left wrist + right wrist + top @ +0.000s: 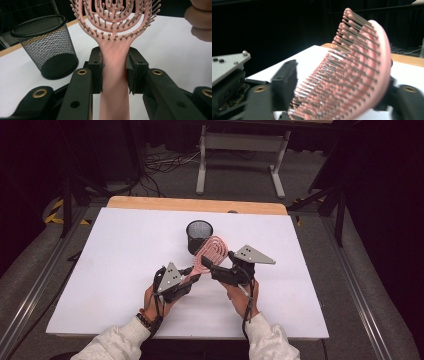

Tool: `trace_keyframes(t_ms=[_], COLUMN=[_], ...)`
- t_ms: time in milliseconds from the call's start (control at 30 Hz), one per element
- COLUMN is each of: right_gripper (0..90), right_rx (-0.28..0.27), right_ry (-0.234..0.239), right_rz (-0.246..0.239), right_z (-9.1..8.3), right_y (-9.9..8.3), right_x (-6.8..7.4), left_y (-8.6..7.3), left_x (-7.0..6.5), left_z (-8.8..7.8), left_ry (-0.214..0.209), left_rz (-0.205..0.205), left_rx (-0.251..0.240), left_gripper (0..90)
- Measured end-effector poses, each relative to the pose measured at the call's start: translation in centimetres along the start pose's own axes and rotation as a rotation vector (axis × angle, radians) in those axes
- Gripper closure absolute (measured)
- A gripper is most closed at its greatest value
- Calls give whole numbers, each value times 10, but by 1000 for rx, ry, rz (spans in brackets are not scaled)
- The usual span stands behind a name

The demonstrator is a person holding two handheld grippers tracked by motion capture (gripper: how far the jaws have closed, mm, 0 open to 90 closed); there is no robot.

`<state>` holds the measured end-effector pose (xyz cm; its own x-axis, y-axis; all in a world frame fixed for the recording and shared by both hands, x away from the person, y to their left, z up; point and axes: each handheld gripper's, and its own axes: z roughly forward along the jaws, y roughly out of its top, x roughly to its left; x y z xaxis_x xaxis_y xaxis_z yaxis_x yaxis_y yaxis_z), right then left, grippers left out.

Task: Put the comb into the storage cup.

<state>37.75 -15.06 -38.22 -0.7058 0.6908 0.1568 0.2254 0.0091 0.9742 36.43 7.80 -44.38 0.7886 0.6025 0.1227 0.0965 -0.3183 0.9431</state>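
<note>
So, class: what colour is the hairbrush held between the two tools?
Pink; the hairbrush shows best in the left gripper view.

One pink vented hairbrush [211, 251], one black mesh pen cup [199, 236] and two handheld grippers, left [192, 279] and right [206, 263], are counted on one white bench [110, 270].

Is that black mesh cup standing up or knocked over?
Upright. The cup rests on its base on the table, rim facing up, in both the left gripper view and the high view.
</note>
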Motion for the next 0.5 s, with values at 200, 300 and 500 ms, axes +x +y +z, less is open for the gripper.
trace_keyframes(t_ms=[200, 300, 500], right_gripper=[540, 567, 619], right_rx=[-10, -4, 2], right_ry=[3, 4, 34], right_rz=[32, 23, -5], right_z=[-3, -2, -3], right_y=[0, 0, 2], right_x=[-5, -3, 1], left_y=[-1, -2, -5], left_x=[-2, -4, -5], left_z=[3, 5, 10], left_ry=[16, 29, 49], left_rz=[3, 6, 18], left_rx=[6, 18, 36], left_gripper=[699, 699, 698])
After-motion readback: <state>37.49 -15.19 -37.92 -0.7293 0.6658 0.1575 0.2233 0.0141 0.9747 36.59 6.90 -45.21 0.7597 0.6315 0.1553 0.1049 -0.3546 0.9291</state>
